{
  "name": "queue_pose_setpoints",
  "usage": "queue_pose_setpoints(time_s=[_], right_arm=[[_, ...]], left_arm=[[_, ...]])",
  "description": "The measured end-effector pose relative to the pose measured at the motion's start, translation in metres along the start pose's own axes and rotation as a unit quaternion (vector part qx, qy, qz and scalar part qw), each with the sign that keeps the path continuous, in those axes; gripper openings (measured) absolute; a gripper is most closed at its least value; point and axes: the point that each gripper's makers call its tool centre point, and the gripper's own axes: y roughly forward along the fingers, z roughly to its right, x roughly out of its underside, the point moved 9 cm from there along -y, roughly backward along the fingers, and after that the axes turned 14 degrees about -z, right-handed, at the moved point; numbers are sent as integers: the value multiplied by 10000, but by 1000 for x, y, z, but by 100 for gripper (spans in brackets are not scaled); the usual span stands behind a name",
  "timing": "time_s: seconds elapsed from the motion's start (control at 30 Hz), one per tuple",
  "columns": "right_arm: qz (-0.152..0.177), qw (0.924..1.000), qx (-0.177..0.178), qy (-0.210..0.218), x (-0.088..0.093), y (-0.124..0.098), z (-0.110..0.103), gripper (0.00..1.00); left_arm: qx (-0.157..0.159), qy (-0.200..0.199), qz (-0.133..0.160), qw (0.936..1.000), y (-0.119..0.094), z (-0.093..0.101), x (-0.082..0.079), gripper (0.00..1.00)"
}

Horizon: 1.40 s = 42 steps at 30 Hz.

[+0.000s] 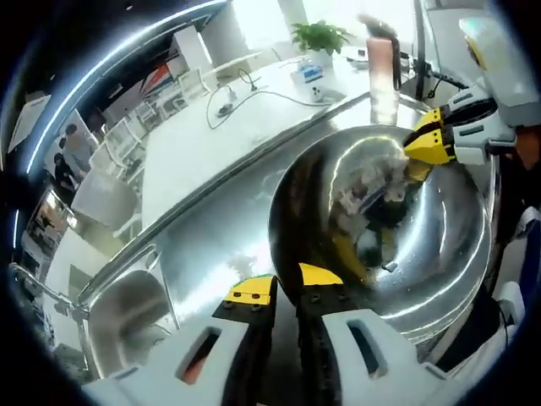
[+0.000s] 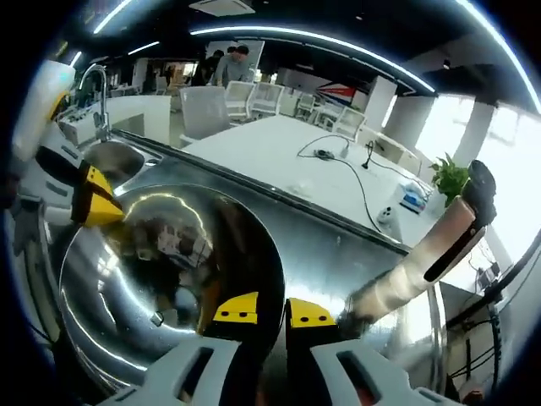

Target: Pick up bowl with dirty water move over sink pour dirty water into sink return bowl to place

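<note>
Both tools, left tool (image 1: 286, 286) and right tool (image 2: 274, 309), pinch opposite rims of the steel bowl (image 1: 397, 228) over the bench (image 1: 211, 237), seemingly before pouring; the sink (image 1: 127, 317) lies ahead of the left tool.

An open-plan office with a steel kitchenette counter (image 2: 338, 254): sink (image 2: 114, 161) and tap (image 2: 100, 85), long white table (image 1: 203, 127) with chairs (image 2: 203, 106), potted plant (image 1: 319, 35), ceiling light strips (image 2: 321, 38).
</note>
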Motion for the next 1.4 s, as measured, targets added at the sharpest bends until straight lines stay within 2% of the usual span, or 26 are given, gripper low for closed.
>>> queue_pose_setpoints(time_s=[0.03,0.1,0.2,0.33,0.43,0.5,0.53,0.6,0.63,0.7,0.77,0.83,0.93,0.97,1.07,1.1,1.13,1.2,1.33,1.4], right_arm=[[171,9998,-26,-52,-1,0,-1,10],[552,9980,122,-286,-4,-5,-3,16],[1084,9915,329,-643,-12,-17,-13,23],[1573,9849,370,-623,-23,-32,-18,29],[2090,9762,364,-441,-30,-45,-16,32],[2274,9729,318,-285,-32,-51,-12,32],[2419,9699,227,-187,-33,-54,-10,33],[2482,9685,26,-180,-31,-56,-6,35],[2473,9687,47,-192,-29,-56,-2,37],[2536,9669,91,-260,-25,-54,6,41],[2629,9645,117,-214,-22,-55,13,43],[2800,9599,-46,101,-18,-57,20,44],[2964,9544,-29,358,-9,-64,35,44],[3006,9529,5,413,-6,-67,40,44],[3129,9470,256,674,7,-75,57,44],[3280,9399,240,916,16,-81,67,44],[3363,9357,271,1034,22,-84,73,44],[3375,9334,369,1164,36,-89,85,44],[3405,9275,405,1491,64,-94,105,44],[3366,9264,421,1635,75,-95,113,44]], left_arm=[[35,-2,112,9999,0,-1,0,1],[79,-97,552,9984,-1,-3,-3,5],[-115,-44,900,9959,-5,-5,-4,8],[-171,-287,1425,9892,-16,-9,-8,10],[-385,-308,2070,9771,-31,-16,-11,14],[-491,-207,2655,9626,-43,-22,-14,17],[-481,-191,2782,9591,-47,-23,-13,17],[-479,-362,3042,9507,-54,-26,-10,17],[-475,-495,3148,9467,-57,-31,-9,17],[-612,-627,3286,9404,-62,-37,-5,17],[-780,-778,3486,9308,-67,-44,0,18],[-830,-934,3623,9237,-70,-50,5,19],[-786,-1108,3671,9202,-71,-56,14,20],[-792,-1222,3726,9165,-72,-56,19,21],[-822,-1208,3828,9122,-73,-54,29,29],[-889,-1230,3830,9112,-74,-54,36,29],[-942,-1308,3888,9071,-75,-55,43,30],[-994,-1525,4095,8940,-80,-57,55,30],[-1110,-1832,4201,8818,-85,-69,84,29],[-1147,-1922,4224,8783,-87,-73,95,29]])
